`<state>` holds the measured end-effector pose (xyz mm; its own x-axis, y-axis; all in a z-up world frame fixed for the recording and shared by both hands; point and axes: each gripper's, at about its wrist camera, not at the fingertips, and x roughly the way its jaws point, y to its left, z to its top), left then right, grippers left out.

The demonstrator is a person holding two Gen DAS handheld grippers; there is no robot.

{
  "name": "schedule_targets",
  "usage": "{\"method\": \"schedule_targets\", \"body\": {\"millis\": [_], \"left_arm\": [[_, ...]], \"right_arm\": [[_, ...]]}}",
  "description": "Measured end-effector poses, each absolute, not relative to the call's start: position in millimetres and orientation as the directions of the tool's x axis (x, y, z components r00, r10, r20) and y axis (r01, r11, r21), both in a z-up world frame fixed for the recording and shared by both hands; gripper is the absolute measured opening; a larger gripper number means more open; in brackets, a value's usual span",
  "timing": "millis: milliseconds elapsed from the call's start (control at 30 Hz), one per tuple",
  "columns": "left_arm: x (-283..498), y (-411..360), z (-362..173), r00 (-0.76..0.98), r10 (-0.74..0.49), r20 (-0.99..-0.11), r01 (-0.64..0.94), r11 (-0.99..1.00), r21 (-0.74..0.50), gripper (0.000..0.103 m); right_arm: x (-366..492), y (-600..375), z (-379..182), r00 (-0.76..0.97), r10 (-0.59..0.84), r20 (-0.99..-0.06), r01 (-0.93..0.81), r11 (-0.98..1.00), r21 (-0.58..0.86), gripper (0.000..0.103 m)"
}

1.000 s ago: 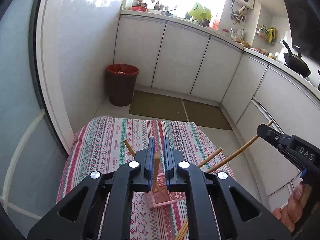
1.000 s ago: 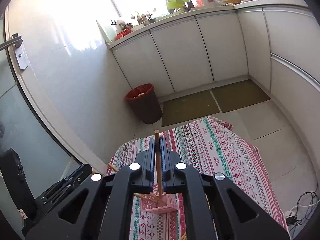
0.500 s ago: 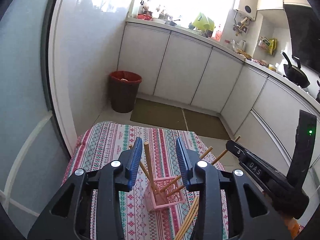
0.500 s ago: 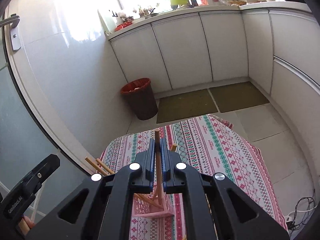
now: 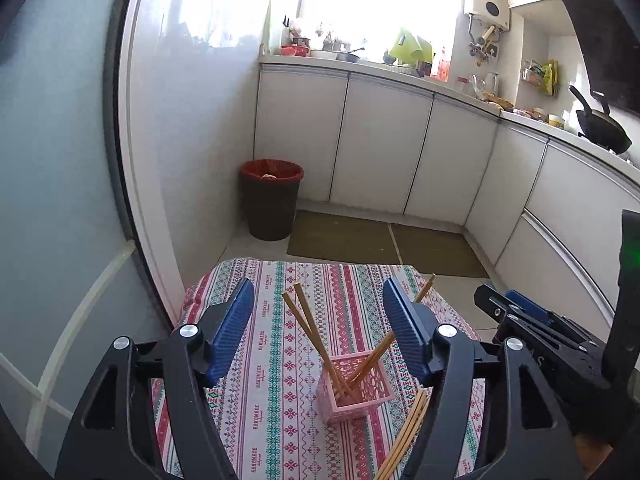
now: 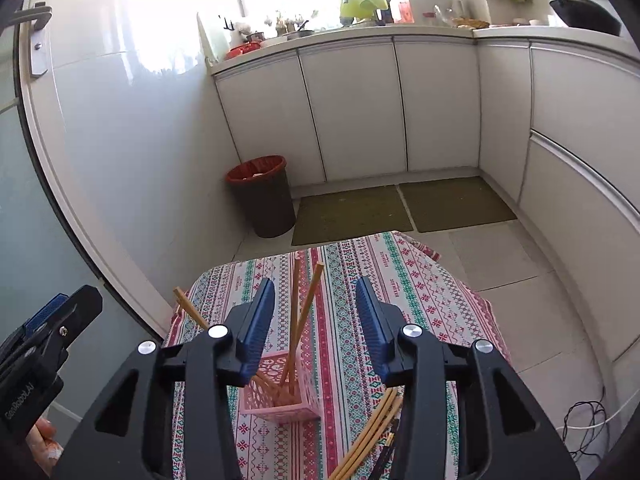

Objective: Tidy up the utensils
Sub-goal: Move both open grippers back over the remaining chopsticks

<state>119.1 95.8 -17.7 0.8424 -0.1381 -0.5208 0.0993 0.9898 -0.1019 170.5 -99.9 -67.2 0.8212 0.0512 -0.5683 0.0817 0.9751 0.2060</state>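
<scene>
While both my left tongs (image 5: pixel 318 330) and right tongs (image 6: pixel 314 322) are opening with nothing gripped, I should lift clear of the chopsticks (image 5: pixel 310 330) leaning in the pink basket (image 5: pixel 354 386). Next I'd go for the loose chopsticks (image 6: pixel 370 430) lying on the counter (image 5: pixel 264 384), gripping near mid-length.

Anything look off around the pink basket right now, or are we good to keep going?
Nothing damaged or spilled. The chopsticks in the pink basket splay apart, leaning at different angles. A loose bundle of chopsticks lies on the tablecloth beside the basket.
</scene>
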Motion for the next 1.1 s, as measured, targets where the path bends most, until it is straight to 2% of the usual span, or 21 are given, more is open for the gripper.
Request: {"method": "schedule_targets", "body": {"millis": [67, 167, 200, 400, 700, 1100], "left_arm": [[115.1, 92.6, -18.2, 0.844, -0.131, -0.521, 0.099, 0.991, -0.089, 0.072], [104.0, 88.3, -21.4, 0.854, -0.112, -0.508, 0.087, 0.994, -0.072, 0.088], [100.0, 86.5, -22.7, 0.857, -0.106, -0.505, 0.086, 0.994, -0.064, 0.089], [83.7, 78.7, -29.5, 0.853, -0.104, -0.512, 0.094, 0.995, -0.046, 0.092], [70.9, 68.7, -40.9, 0.837, -0.107, -0.536, 0.111, 0.994, -0.026, 0.096], [66.5, 40.4, -69.8, 0.778, -0.129, -0.615, 0.183, 0.983, 0.026, 0.096]], "right_arm": [[160.3, -102.4, -66.4, 0.824, 0.034, -0.565, 0.094, 0.976, 0.196, 0.051], [145.9, -105.5, -67.0, 0.827, -0.015, -0.562, 0.127, 0.979, 0.162, 0.068], [140.2, -107.6, -67.4, 0.831, -0.037, -0.555, 0.146, 0.977, 0.154, 0.073], [116.3, -123.1, -71.9, 0.824, -0.144, -0.548, 0.246, 0.962, 0.117, 0.085], [84.5, -136.7, -82.8, 0.809, -0.229, -0.542, 0.312, 0.948, 0.065, 0.094], [51.2, -171.8, -112.6, 0.752, -0.223, -0.62, 0.351, 0.932, 0.091, 0.096]]}}
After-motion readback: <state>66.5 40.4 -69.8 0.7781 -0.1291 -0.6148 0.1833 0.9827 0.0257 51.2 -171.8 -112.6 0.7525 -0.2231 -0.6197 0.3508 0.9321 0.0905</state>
